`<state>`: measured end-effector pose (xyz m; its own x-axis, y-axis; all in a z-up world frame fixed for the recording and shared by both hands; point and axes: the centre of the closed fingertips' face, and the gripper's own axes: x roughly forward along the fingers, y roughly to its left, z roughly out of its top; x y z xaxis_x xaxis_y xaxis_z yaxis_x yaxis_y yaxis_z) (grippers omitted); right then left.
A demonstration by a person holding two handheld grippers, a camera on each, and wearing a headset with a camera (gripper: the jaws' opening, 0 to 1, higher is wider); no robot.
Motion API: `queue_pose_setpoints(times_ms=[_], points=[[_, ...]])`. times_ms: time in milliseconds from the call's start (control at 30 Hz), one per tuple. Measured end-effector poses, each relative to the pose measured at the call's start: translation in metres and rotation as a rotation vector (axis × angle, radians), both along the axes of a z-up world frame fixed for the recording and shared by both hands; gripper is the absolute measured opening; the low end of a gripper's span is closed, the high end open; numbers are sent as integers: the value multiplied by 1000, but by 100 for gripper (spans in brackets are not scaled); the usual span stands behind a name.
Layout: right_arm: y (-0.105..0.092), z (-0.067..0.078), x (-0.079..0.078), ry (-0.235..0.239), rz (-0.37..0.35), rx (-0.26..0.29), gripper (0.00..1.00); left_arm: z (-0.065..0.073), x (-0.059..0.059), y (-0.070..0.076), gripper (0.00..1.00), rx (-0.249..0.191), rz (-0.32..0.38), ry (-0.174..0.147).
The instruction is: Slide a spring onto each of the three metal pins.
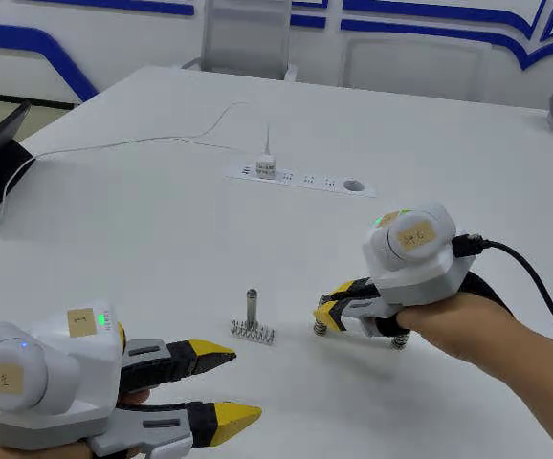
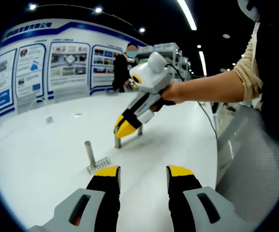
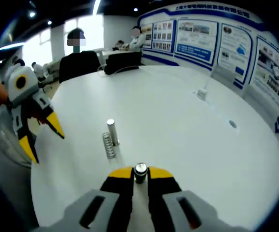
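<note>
Currently on the white table [image 1: 162,220], listed left to right across the head view:

1. left gripper [image 1: 224,384], lower left of the frame. Jaws spread, nothing between them, yellow tips pointing right toward the centre.

2. spring [image 1: 253,332], just below the centre. It lies flat with its long axis running left to right across the frame, at the foot of the bare pin [image 1: 252,304], which stands upright (touching or only beside it, I cannot tell). No coil sits on this pin.

3. right gripper [image 1: 329,314], right of centre. Its jaws are pressed together on the top of a second pin [image 3: 139,170], and coils show at that pin's base, so it is judged already fitted.

4. third pin [image 1: 401,339], lower right, under the right gripper's body. Coils show here too, and it is likewise judged fitted.

Governing relation: the loose spring lies just up and right of the left gripper's upper tip, side-on to its reach, and left of the right gripper's tip. The left gripper is the free one and looks the nearer, so the pick-up is judged to fall to it. The spring must then be stood on end to go down over the bare pin
</note>
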<state>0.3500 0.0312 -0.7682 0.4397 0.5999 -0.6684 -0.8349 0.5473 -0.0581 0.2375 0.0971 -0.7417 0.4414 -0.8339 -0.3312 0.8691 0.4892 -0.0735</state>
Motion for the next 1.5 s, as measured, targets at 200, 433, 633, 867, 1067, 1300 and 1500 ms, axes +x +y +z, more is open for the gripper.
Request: queue_pose_setpoints(times_ms=[200,433,633,867,1067,1300,1500], points=[[-1,-1,-2,1,3,-3,14,0,0,0,39,0,1,-1],[-6,0,-8,-13,4,-15,16,1,2,2,39,-5,11,-2],[-11,3,-13,-21,-1,-14,16,2,4,3,40,-7,19,-4],[-12,6,-24,-26,6,-12,16,4,8,9,40,-15,46,-10],[-5,8,-33,-28,29,-8,16,6,10,14,41,-17,64,-13],[10,9,-38,-29,71,2,16,8,11,16,41,-18,76,-18],[30,5,-40,-30,123,5,16,8,10,19,41,-18,85,-17]])
